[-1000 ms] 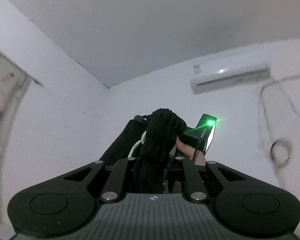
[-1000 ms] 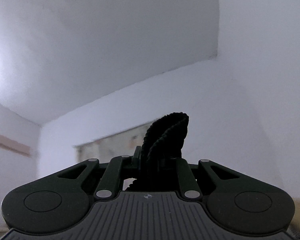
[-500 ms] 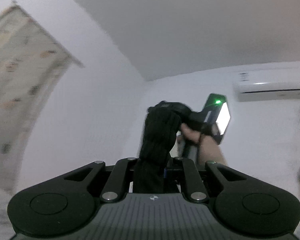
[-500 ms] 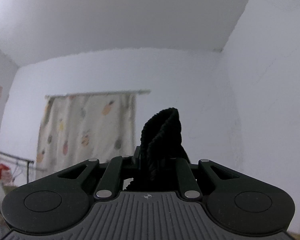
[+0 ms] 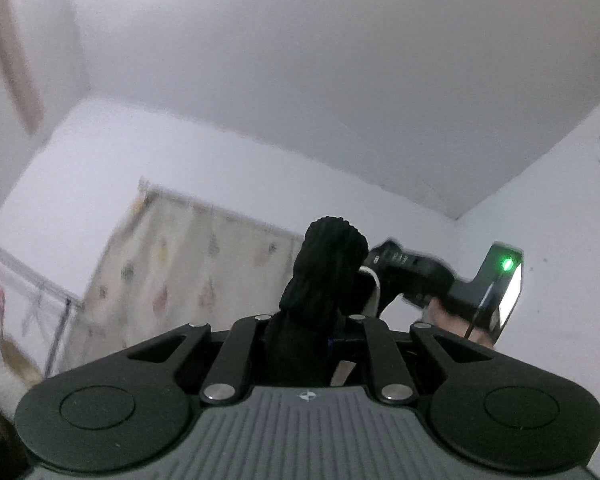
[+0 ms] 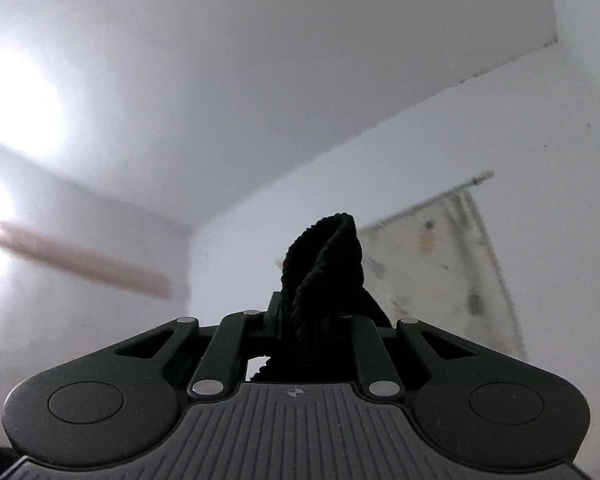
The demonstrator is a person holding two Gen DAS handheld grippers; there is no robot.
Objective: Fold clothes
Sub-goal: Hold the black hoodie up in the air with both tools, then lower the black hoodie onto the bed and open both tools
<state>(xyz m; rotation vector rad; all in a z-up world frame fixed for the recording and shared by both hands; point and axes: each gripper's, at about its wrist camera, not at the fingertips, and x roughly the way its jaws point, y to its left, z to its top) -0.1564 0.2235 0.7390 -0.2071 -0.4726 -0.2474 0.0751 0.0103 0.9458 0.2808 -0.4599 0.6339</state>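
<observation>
1. The left gripper (image 5: 314, 340) is closed tight on a bunch of black knit cloth (image 5: 324, 276). The cloth sticks up from between its jaws.
2. The right gripper (image 6: 312, 332) is also closed tight on a bunch of the same kind of black knit cloth (image 6: 324, 264).
3. Both grippers point up toward the white ceiling (image 5: 300, 60) and walls, so the cloth is held up in the air. The rest of it hangs below, where the cameras cannot see.
4. In the left view, the other gripper shows just past the cloth, with a small green light (image 5: 507, 265) on it and a hand (image 5: 456, 320) under it. The two grippers look near each other.
5. A pale curtain (image 5: 188, 276) with little colored spots hangs on the far wall.
6. I think this is the lifting step: the cloth is picked up by two spots so it can hang straight.
7. The next move probably needs both grips to stay tight while the cloth is brought down flat and one part is laid over the other. No table shows, so I cannot tell where it will land.
</observation>
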